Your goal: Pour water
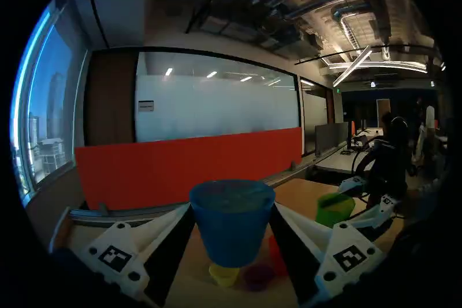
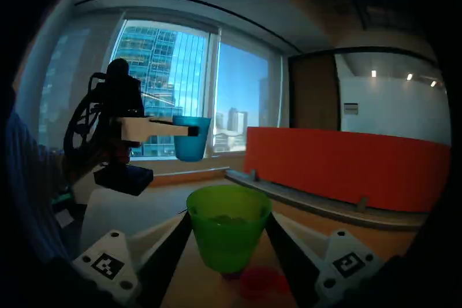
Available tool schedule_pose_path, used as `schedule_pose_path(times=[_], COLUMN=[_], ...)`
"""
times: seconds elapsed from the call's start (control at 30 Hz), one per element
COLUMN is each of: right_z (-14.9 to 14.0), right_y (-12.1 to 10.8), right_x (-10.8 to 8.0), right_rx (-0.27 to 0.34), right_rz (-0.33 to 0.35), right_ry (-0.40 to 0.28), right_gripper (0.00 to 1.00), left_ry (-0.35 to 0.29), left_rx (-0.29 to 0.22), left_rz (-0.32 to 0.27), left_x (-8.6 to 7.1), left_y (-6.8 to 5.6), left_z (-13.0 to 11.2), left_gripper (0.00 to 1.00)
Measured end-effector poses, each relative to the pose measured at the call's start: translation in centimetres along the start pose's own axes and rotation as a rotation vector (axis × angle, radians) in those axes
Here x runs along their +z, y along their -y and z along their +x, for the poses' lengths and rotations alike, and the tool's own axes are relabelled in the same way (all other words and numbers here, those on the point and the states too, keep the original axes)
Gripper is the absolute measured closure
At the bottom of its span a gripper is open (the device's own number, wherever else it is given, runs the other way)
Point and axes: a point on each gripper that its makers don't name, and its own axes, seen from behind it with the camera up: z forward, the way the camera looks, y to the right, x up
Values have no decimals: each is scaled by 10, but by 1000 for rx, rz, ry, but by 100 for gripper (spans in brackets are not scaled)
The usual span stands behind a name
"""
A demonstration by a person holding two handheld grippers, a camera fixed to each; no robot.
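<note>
In the left gripper view my left gripper [image 1: 232, 233] is shut on a blue cup [image 1: 232, 221], held upright above the table. The green cup [image 1: 334, 208] shows to the right, held by the other gripper [image 1: 369, 207]. In the right gripper view my right gripper [image 2: 228, 236] is shut on the green cup [image 2: 228, 227], upright with some dark content inside. The blue cup [image 2: 192, 137] hangs higher at the left, clamped in the left gripper [image 2: 173, 130] held by a hand.
Small yellow [image 1: 224, 275], purple [image 1: 258, 276] and red [image 1: 276, 253] cups stand on the wooden table [image 1: 300, 192] under the blue cup. A red cup [image 2: 259, 281] sits below the green one. An orange partition [image 1: 190, 163] runs along the table's far edge; windows lie beyond.
</note>
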Motion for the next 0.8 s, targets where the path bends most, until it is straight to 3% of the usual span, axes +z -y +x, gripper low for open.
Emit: schedule_pose_path(times=[0.47,0.8], right_z=[8,5], right_y=[-25,-29], right_x=[-33,-38], right_rx=[-1,10], right_rz=[-73,-86], right_ry=[6,16], right_gripper=[11,11], left_ry=[23,62], left_rx=[-29,-24], left_rz=[-25,-29], left_x=[-16,-19], left_y=[-8,-10], left_z=[-40,-62], left_gripper=[15,15])
